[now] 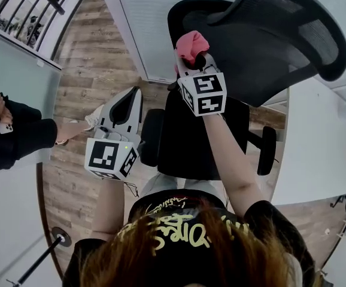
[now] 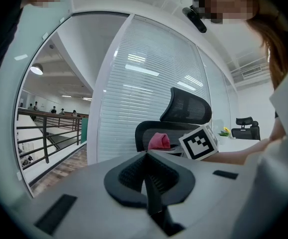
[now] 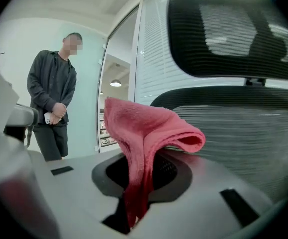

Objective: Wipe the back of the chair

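Right claw [image 3: 139,183]: jaws closed on a pink cloth [image 3: 144,133], pinched at its fold so a loose pad juts forward, ready to meet the surface.
Chair back [image 3: 233,128]: black mesh at about 3 o'clock of the cloth in the right gripper view, and near it. Whether they touch cannot be told.
Left claw [image 2: 146,180]: jaws together, nothing held. In the head view it is low at 8 o'clock of the right claw, likely so as not to get in the way.
Writing: only square black-and-white patterns on the marker cubes [image 1: 204,93]. The yellow print on the shirt [image 1: 173,232] is unreadable.
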{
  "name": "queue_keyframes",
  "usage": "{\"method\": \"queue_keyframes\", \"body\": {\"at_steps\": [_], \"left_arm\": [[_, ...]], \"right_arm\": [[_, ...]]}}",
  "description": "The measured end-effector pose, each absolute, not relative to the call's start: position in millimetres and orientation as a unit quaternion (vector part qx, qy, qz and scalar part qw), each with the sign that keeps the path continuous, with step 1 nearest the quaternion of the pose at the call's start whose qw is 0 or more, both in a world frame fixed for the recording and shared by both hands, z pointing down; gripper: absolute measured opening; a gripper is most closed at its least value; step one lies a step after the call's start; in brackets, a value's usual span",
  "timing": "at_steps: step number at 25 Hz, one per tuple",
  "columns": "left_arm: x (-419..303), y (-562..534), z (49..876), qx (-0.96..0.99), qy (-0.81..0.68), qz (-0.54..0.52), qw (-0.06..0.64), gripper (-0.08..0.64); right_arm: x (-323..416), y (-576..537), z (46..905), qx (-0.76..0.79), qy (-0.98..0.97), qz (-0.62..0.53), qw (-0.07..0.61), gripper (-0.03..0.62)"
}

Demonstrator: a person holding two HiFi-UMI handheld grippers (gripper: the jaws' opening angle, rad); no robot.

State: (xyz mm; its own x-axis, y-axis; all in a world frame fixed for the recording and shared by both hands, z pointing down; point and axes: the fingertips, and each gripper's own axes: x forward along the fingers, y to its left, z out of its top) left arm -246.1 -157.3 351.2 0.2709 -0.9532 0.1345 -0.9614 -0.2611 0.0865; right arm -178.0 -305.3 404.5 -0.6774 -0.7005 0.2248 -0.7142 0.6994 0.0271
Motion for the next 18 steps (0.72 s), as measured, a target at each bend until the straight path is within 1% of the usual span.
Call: {"method": "queue_keyframes", "body": {"at_steps": [3, 8, 14, 18], "left_arm": [[-232.9, -160.6, 350.4, 0.799, -0.596, 0.027, 0.076, -0.008], [-206.8, -167.1, 349.8, 0.812, -0.578, 0.029, 0.075, -0.008], [-173.2, -171.2, 347.5, 0.823, -0.562, 0.03, 0.072, -0.008], [-153.3, -173.3, 345.2, 0.828, -0.555, 0.033, 0.071, -0.008]], "right_arm": [[-137.2, -300.7, 399.5, 0.408, -0.907, 0.016, 0.102, 0.064], [-44.0, -301.5, 406.0, 0.473, -0.873, 0.002, 0.116, 0.064], [90.6, -310.7, 417.1, 0.578, -0.806, 0.024, 0.128, 0.064], [168.4, -318.3, 420.2, 0.643, -0.754, 0.048, 0.121, 0.064]]}}
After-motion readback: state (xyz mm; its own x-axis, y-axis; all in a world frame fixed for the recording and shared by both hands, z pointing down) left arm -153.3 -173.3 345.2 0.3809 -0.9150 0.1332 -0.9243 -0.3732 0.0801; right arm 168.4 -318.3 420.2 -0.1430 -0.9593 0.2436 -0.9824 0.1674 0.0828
